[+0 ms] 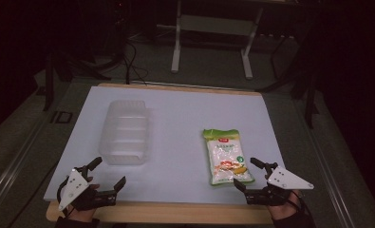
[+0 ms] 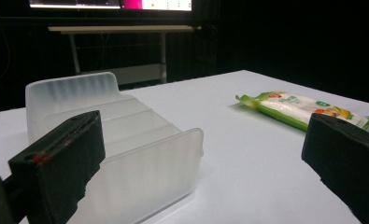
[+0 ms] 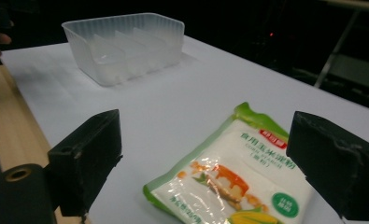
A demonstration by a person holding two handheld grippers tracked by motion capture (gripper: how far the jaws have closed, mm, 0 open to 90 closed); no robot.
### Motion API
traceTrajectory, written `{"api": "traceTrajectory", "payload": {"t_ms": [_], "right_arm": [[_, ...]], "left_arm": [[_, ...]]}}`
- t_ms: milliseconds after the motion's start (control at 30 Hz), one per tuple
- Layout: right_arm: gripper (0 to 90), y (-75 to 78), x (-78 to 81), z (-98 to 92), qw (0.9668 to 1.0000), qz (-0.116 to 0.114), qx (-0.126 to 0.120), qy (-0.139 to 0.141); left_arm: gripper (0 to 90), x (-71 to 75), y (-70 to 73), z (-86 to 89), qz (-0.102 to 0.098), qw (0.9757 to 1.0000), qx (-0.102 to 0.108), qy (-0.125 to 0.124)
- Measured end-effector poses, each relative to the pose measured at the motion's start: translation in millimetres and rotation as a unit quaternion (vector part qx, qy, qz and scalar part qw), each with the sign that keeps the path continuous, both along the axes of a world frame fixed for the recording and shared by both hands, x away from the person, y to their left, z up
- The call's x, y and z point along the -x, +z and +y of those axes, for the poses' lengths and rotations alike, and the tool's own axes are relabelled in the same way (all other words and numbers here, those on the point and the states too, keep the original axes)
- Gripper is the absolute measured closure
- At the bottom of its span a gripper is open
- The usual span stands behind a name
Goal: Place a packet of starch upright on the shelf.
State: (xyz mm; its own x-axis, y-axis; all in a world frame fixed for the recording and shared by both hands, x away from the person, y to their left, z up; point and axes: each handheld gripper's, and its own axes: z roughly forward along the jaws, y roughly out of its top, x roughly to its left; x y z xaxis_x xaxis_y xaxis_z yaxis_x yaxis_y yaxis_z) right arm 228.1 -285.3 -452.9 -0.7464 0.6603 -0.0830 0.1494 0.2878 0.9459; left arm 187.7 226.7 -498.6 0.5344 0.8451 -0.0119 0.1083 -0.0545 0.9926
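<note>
Approach step: both grippers, left (image 1: 107,175) and right (image 1: 246,173), hovered with jaws wide and empty at the frame's bottom; the bag (image 1: 225,156) lay right of centre, needing the right jaws around its near end, the tray (image 1: 125,133) waiting left of centre

— Any print to read?
— On the packet (image 3: 233,182): a red brand tab, dark Chinese characters beneath, a green round badge. All too small and blurred to make out.
</note>
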Motion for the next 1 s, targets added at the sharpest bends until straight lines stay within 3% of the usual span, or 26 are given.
{"api": "traceTrajectory", "payload": {"t_ms": [133, 367, 467, 600, 733, 900, 1000], "right_arm": [[10.6, -1.4, -0.5, 2.3, 0.9993, -0.018, 0.032, -0.012], [10.7, 3.0, 1.2, 6.2, 0.9998, 0.009, 0.008, 0.014], [10.7, 10.9, 1.9, 9.2, 0.9987, 0.024, 0.01, 0.043], [10.6, 18.6, 5.0, 13.0, 0.9977, 0.016, 0.013, 0.065], [10.6, 35.6, 8.1, 19.8, 0.9957, -0.008, 0.02, 0.09], [10.6, 53.5, 5.7, 21.2, 0.9937, -0.024, 0.002, 0.109], [10.6, 64.4, 0.1, 21.8, 0.9944, -0.022, 0.004, 0.103]], "left_arm": [[0.0, 0.5, 0.4, 0.0, -0.002, 1.0, 0.0, -0.002], [0.0, -0.2, 0.0, -0.4, 0.0, 1.0, 0.001, -0.004], [0.0, 0.1, 0.2, -0.6, -0.002, 1.0, 0.001, -0.005], [0.0, 0.2, 0.3, -0.5, -0.002, 1.0, 0.001, -0.005], [0.0, -0.4, -0.1, -0.9, -0.001, 1.0, 0.002, -0.005], [0.0, -0.1, -0.1, -1.3, -0.002, 1.0, 0.002, -0.006], [0.0, 0.0, 0.0, -1.0, -0.002, 1.0, 0.003, -0.007]]}}
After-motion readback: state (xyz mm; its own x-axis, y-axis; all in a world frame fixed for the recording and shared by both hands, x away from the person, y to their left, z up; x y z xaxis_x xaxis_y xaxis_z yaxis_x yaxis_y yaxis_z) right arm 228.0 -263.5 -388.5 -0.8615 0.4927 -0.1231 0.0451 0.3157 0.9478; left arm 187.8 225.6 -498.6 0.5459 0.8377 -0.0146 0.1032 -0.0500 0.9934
